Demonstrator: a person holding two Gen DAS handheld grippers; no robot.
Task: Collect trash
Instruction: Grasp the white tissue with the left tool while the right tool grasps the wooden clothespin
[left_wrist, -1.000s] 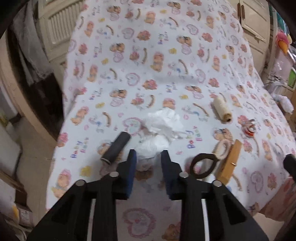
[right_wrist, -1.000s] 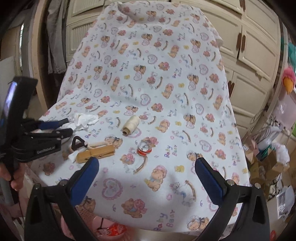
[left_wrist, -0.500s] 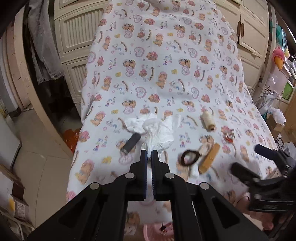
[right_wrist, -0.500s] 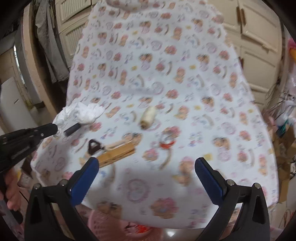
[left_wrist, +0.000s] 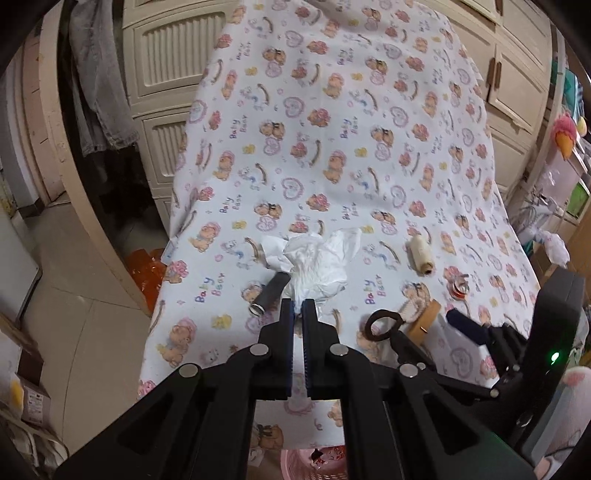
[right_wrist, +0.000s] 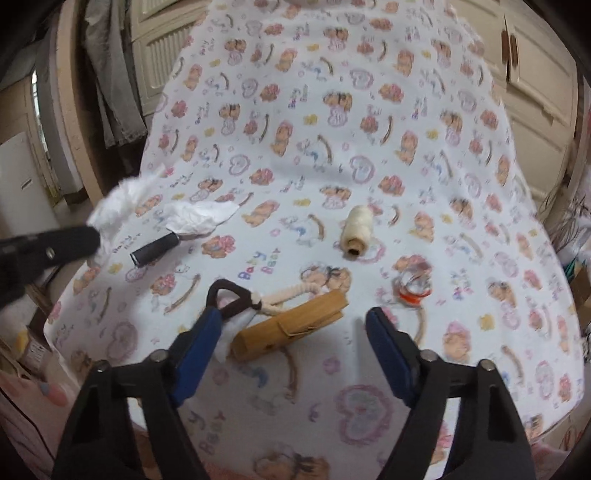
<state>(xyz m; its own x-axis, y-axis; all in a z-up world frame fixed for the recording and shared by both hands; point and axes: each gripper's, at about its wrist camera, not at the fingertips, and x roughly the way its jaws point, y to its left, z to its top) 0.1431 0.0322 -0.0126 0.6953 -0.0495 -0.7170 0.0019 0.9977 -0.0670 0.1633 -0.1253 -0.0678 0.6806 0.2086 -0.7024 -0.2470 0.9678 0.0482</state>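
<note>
bear-print tablecloth (left_wrist: 332, 155) scene: left gripper (left_wrist: 298, 308) pinched closed on crumpled tissue (left_wrist: 317, 264), raised off the cloth for binning; right gripper (right_wrist: 295, 332), jaws wide and empty, straddles wooden clip (right_wrist: 291, 325).

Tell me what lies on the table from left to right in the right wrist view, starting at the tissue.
Crumpled tissue held by the left hand-held gripper → black cylinder → brown loop handle → wooden block → spool of cream thread → small red-and-clear ring.
</note>
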